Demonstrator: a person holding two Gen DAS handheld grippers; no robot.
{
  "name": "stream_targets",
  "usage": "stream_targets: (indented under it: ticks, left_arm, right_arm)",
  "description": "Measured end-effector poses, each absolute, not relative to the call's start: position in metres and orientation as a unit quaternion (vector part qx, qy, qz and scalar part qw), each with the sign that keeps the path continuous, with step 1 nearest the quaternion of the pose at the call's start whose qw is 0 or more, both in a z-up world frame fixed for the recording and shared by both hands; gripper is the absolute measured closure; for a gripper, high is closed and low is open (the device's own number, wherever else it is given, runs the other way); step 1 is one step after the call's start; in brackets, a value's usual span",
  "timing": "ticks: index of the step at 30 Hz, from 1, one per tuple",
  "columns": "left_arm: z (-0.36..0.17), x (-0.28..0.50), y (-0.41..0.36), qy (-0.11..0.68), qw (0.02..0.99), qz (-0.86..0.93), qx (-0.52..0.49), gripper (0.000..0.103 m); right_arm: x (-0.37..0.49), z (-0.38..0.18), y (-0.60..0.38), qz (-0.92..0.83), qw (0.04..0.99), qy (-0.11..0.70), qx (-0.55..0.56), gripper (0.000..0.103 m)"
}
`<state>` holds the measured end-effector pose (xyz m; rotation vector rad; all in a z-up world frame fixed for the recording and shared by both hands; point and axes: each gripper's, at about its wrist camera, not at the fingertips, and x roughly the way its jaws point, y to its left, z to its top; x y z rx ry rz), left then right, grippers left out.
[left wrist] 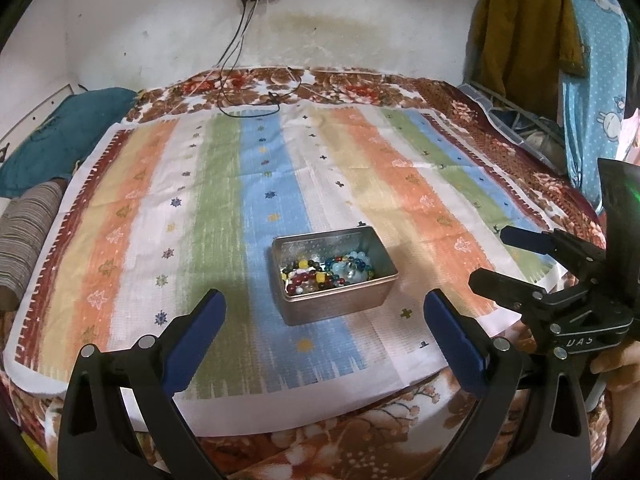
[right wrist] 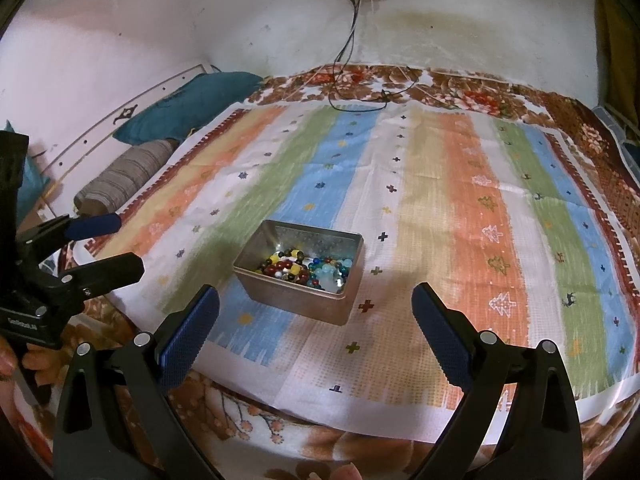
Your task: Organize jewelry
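A rectangular metal tin (left wrist: pixel 335 276) sits open on the blue stripe of a striped cloth (left wrist: pixel 224 208), near its front edge. Inside lies a heap of beaded jewelry (left wrist: pixel 326 272): red, yellow and dark beads to the left, pale blue ones to the right. Bare cloth lies all round the tin. The left gripper (left wrist: pixel 325 332) and right gripper (right wrist: pixel 316 326) hang near it, jaws spread wide, holding nothing. The right gripper's body reads "UAS" in the left wrist view. A floral blanket (left wrist: pixel 360 88) borders the cloth.
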<state>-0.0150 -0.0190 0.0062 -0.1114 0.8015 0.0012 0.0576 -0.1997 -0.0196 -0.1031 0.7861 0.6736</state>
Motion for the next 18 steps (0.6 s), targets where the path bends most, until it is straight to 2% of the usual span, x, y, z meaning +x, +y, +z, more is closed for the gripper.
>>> stream_targets:
  ticks: [18]
  left_arm:
    - [0.0064,-0.0175,-0.0267,0.384,0.923,0.002,-0.035,0.006]
  right_arm:
    - [0.0557,-0.0203,-0.1944,0.325,0.865,0.379,-0.058,0.005]
